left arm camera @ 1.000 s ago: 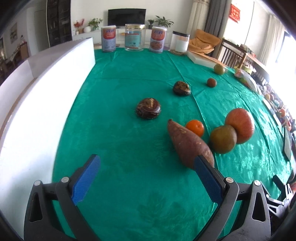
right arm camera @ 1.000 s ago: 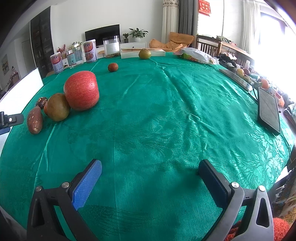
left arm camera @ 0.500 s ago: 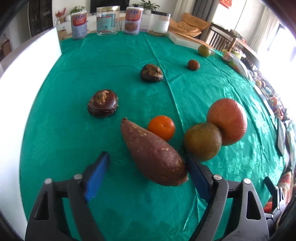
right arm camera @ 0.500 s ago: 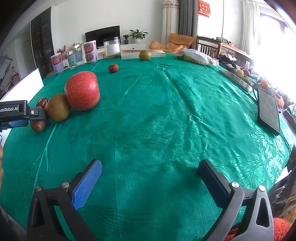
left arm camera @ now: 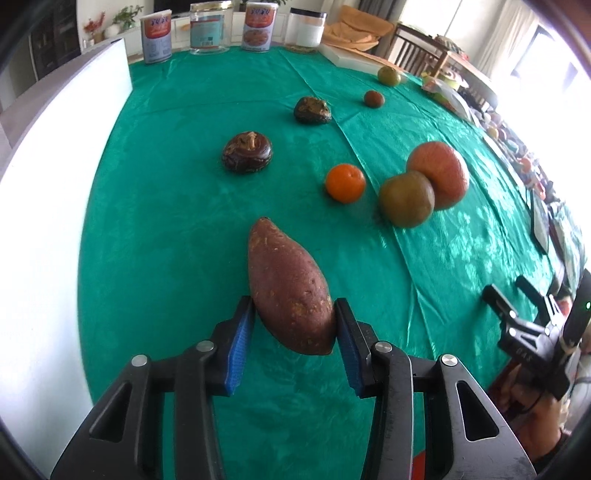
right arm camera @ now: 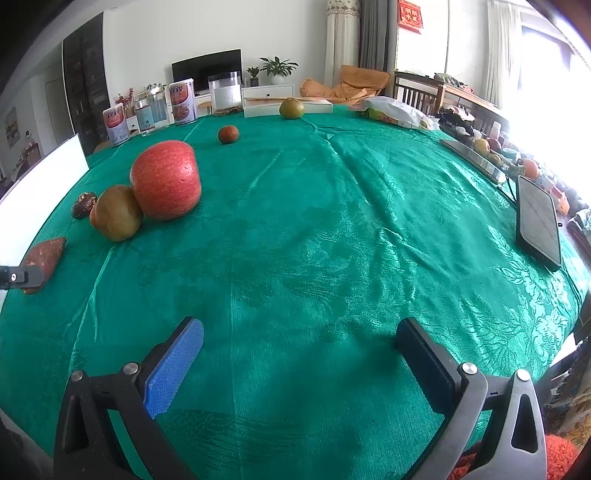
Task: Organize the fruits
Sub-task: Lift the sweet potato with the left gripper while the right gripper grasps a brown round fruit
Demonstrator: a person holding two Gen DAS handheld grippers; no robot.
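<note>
My left gripper (left arm camera: 293, 317) is shut on a brown sweet potato (left arm camera: 288, 284), its blue pads pressed on the near end; the potato also shows at the left edge of the right wrist view (right arm camera: 44, 258). Beyond it lie a small orange (left arm camera: 345, 182), a green-brown fruit (left arm camera: 406, 197) touching a big red apple (left arm camera: 439, 173), and two dark mushroom-like pieces (left arm camera: 246, 151) (left arm camera: 312, 110). My right gripper (right arm camera: 295, 343) is open and empty over bare green cloth, near the table's front edge; it also shows in the left wrist view (left arm camera: 532, 332).
A white board (left arm camera: 48, 206) runs along the left side of the table. Tins and jars (left arm camera: 207, 27) stand at the far edge. A small dark orange fruit (right arm camera: 228, 134) and a green fruit (right arm camera: 291, 108) lie far back. A phone (right arm camera: 537, 221) lies at the right.
My left gripper moved forward over the sweet potato and closed on its near end. The right gripper has stayed open in place.
</note>
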